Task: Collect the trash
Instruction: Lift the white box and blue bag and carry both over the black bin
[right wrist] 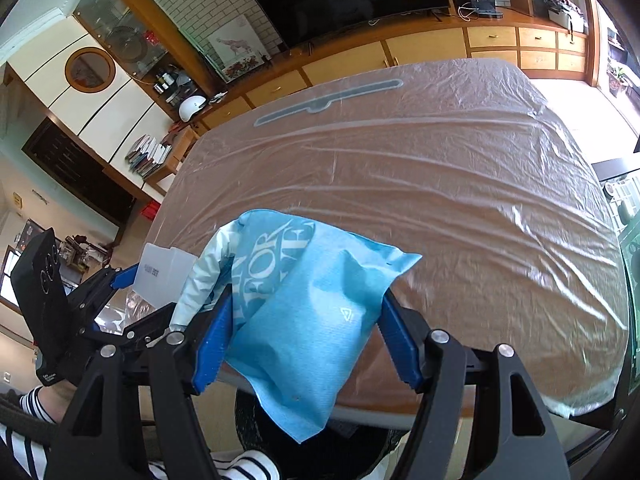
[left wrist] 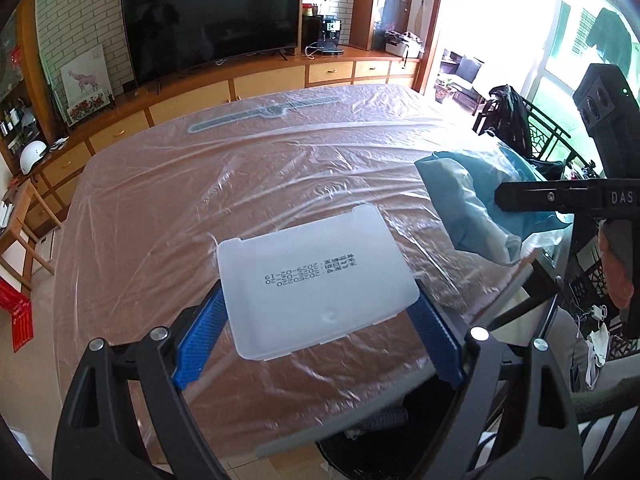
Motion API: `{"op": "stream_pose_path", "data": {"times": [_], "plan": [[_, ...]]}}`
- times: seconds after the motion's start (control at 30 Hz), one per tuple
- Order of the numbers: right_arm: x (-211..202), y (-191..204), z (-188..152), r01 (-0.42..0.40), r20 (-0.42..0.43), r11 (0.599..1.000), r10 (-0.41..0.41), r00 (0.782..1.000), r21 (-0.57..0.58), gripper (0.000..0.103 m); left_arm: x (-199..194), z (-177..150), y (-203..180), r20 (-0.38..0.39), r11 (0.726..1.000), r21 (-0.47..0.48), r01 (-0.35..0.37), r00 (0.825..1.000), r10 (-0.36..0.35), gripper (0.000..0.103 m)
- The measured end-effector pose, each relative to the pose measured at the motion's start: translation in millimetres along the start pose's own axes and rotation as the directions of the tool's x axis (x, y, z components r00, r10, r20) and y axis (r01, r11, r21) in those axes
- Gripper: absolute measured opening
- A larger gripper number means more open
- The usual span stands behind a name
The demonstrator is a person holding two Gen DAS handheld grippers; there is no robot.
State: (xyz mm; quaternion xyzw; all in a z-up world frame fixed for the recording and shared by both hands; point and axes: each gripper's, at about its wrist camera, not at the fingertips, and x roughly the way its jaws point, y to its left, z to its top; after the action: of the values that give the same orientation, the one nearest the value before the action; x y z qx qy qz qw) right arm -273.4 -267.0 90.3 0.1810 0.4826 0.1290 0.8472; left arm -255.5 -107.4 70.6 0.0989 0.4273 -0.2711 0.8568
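Note:
My left gripper [left wrist: 318, 312] is shut on a white plastic tray [left wrist: 316, 280] with printed date text, held just above the near edge of the plastic-covered table [left wrist: 240, 184]. My right gripper [right wrist: 306, 332] is shut on a crumpled blue wrapper bag [right wrist: 304, 320] with white lettering, held over the table's near edge. The blue bag also shows at the right of the left wrist view [left wrist: 472, 204], the white tray at the left of the right wrist view [right wrist: 160, 276]. A black trash bin [right wrist: 320, 440] sits below the table edge, under both grippers.
A grey strip [left wrist: 264, 114] lies under the plastic at the table's far side. A TV [left wrist: 212, 28] and wooden cabinets stand beyond. Chairs and clutter [left wrist: 516, 128] stand at the right. The person's striped sleeve [right wrist: 24, 444] is at the lower left.

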Motion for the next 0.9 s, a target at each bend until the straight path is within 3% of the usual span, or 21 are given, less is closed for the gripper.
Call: {"op": "stream_pose_path", "data": {"times": [0.5,0.9], "plan": [[-30.1,13.2,-65.6,-0.071,-0.088,0.996,0.066,0.994,-0.045,0.067,-32.1,-46.5,-34.1,-0.041,0.990,0.101,0.095,0.995,-0.092,0.089],[-33.5,24.5,-110.8,-0.060,-0.191,0.991,0.035,0.981,-0.122,0.067,-38.4,-80.4,-55.9,-0.120,0.967,0.162,0.196,0.977,-0.178,0.089]]}}
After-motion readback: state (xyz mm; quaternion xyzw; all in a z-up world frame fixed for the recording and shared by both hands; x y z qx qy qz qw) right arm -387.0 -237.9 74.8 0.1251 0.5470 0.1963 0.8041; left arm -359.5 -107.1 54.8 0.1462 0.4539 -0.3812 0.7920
